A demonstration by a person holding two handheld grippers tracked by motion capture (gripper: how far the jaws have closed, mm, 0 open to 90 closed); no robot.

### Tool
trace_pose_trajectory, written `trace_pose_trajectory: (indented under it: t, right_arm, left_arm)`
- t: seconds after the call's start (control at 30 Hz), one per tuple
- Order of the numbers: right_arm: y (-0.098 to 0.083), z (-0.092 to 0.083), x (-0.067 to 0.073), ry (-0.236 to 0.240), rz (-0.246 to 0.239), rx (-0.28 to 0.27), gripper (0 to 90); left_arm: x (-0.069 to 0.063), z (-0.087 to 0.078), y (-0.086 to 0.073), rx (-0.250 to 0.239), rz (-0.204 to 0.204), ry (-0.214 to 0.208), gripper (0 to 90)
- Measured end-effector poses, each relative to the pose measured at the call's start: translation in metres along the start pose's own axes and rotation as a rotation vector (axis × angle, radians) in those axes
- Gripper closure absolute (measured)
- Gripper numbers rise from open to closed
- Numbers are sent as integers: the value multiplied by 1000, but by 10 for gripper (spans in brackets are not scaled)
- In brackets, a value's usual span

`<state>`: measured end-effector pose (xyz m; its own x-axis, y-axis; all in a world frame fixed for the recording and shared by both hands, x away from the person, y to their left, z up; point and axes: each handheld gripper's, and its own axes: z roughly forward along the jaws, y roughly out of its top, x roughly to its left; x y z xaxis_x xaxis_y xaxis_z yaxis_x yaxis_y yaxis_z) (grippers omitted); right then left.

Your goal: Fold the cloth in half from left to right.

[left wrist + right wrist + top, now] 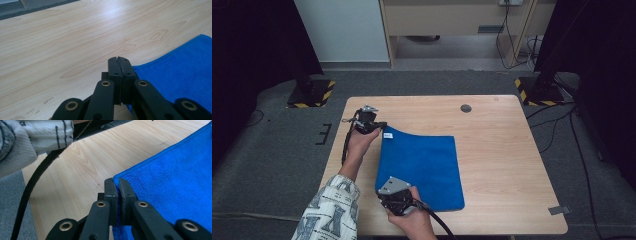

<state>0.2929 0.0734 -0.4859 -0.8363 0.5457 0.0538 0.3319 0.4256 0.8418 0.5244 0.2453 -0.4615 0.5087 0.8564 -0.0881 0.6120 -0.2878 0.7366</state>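
**What you can't really make out here**

Right gripper (384, 198) covers the cloth's (427, 167) lower-left corner in the high view. The cloth runs off the right edge in both gripper views. A small white tag (387, 135) near its upper-left corner is too tiny to read. The sleeve (329, 212) is cut off at the bottom.

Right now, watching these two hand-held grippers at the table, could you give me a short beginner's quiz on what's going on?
1. True or false: the blue terry cloth lies on the light wooden table.
2. Which of the cloth's corners does the right gripper clamp: A) near left, B) far right?
3. What sits near the table's far edge?

Key: 1 true. 2 A; the left gripper is shut at the far left corner. 3 A small dark round disc.
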Motion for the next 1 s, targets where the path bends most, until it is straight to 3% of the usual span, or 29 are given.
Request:
trace_pose_trajectory:
  t: [0.23, 0.5, 0.6, 1.0]
  right_arm:
    - [9, 8, 6, 20, 13, -7, 870]
    - [-3, -4, -7, 12, 46, -19, 869]
    - [-11, -13, -15, -1, 60, -25, 870]
    - [-41, -47, -40, -46, 115, -20, 871]
  left_arm:
    - [6, -6, -1, -1, -19, 2, 890]
    - [-8, 8, 3, 20, -35, 7, 890]
    - [-17, 16, 5, 23, -46, -4, 889]
    - [-68, 50, 26, 36, 12, -29, 888]
